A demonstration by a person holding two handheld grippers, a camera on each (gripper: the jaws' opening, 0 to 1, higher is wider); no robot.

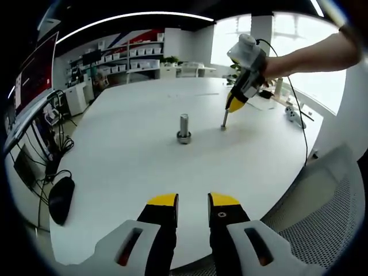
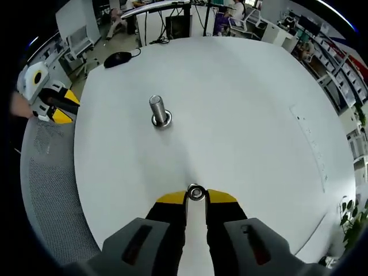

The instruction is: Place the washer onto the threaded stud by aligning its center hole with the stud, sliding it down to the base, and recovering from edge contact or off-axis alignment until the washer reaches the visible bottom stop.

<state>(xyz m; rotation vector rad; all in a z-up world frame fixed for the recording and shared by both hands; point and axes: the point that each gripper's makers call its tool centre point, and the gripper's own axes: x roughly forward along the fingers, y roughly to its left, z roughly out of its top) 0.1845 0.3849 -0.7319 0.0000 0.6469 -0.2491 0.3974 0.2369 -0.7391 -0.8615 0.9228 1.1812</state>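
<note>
A steel threaded stud (image 1: 184, 127) stands upright on its round base in the middle of the white round table (image 1: 126, 167). The right gripper view shows the stud (image 2: 158, 109) ahead and a little left of my right gripper (image 2: 196, 195), which is shut on a small metal washer (image 2: 196, 192) held at its fingertips. In the left gripper view that right gripper (image 1: 225, 125) points down at the table just right of the stud, with a hand on it. My left gripper (image 1: 193, 201) hovers over the near table edge, jaws apart with nothing between them.
A black mouse (image 1: 60, 198) lies at the table's left edge, seen too in the right gripper view as the mouse (image 2: 118, 58). A grey mesh chair (image 1: 328, 224) stands by the near edge. Shelves and desks line the room behind.
</note>
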